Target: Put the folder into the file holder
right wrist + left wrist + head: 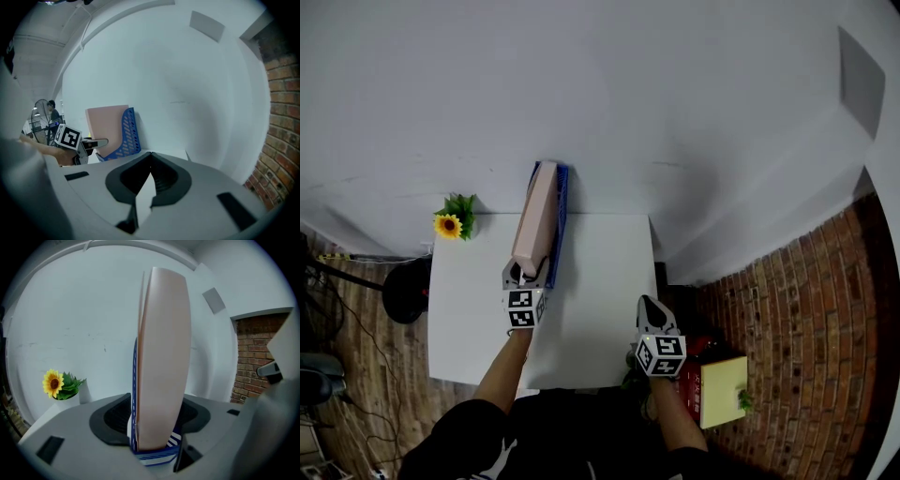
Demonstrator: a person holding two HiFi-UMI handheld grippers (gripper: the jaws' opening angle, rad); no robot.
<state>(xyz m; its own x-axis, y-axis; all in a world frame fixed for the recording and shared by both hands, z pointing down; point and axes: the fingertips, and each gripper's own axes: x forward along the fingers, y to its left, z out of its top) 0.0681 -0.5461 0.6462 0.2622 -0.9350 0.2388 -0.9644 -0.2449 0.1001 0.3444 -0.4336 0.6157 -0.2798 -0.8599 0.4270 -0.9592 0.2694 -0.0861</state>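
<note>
While the tall pale-pink folder (534,225) stands inside the blue slotted plastic file holder (561,220) on the white table (600,281), the left gripper (528,274) straddles it, jaws apart; the right gripper (648,303) is closed, empty; a sunflower pot (453,221) sits aside.

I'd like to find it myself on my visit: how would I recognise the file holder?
Look at the white table pushed against the pale wall. At its far edge, near the middle, stands the file holder, upright with a pink folder in it. It is the only blue, slotted thing there; the sunflower sits at the far left corner.
</note>
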